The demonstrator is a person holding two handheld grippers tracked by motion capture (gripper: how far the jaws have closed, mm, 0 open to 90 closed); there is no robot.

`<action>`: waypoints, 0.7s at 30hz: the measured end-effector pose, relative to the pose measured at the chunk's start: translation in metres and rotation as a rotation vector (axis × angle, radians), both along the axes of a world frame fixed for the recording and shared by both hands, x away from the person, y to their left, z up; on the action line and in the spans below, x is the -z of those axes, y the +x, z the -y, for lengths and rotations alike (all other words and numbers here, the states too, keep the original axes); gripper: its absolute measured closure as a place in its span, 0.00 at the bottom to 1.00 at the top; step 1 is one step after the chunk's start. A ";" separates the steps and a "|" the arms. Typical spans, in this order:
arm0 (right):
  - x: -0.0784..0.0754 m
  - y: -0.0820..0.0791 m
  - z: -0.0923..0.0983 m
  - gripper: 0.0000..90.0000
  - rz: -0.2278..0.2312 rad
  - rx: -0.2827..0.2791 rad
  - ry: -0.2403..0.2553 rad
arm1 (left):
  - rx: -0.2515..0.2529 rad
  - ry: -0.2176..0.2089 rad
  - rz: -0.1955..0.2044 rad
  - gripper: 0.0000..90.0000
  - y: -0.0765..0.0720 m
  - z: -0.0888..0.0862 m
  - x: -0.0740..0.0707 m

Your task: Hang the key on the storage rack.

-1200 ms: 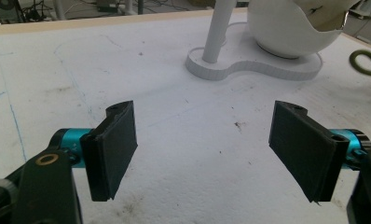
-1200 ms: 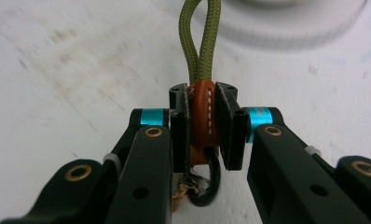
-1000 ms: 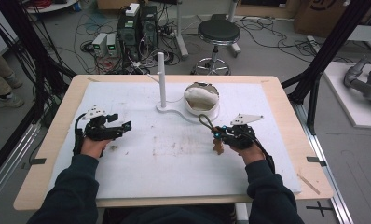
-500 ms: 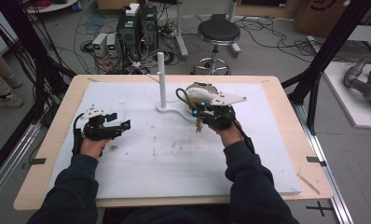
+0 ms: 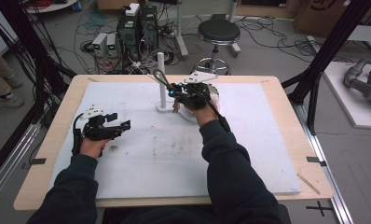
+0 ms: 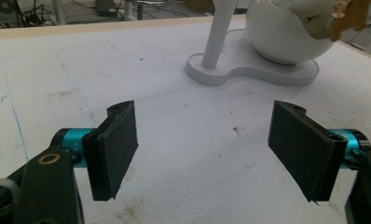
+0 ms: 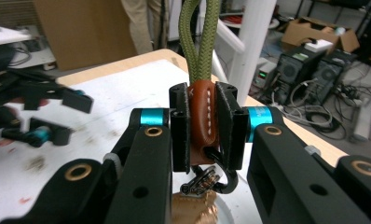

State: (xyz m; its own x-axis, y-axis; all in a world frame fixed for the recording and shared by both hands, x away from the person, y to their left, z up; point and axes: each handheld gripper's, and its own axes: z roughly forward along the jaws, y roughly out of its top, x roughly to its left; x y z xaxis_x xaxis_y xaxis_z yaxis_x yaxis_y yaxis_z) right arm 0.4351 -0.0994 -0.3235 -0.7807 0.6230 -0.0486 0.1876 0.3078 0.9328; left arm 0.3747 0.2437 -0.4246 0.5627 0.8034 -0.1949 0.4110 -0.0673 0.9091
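White foam board covers the table; at upper centre of the high view, the right gripper (image 5: 176,92) pinches a brown leather keychain with olive cord loop (image 7: 200,70), loop just right of the white upright peg (image 5: 161,74). Left gripper (image 6: 202,149) gapes wide, empty, lower left.

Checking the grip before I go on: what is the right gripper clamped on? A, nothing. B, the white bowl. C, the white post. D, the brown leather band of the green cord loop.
D: the right gripper pinches the stitched brown leather band below the green cord loop.
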 end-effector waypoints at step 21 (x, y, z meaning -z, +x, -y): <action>0.009 0.009 0.012 0.65 -0.047 0.073 -0.075 | -0.003 -0.014 0.014 0.27 -0.002 -0.001 -0.002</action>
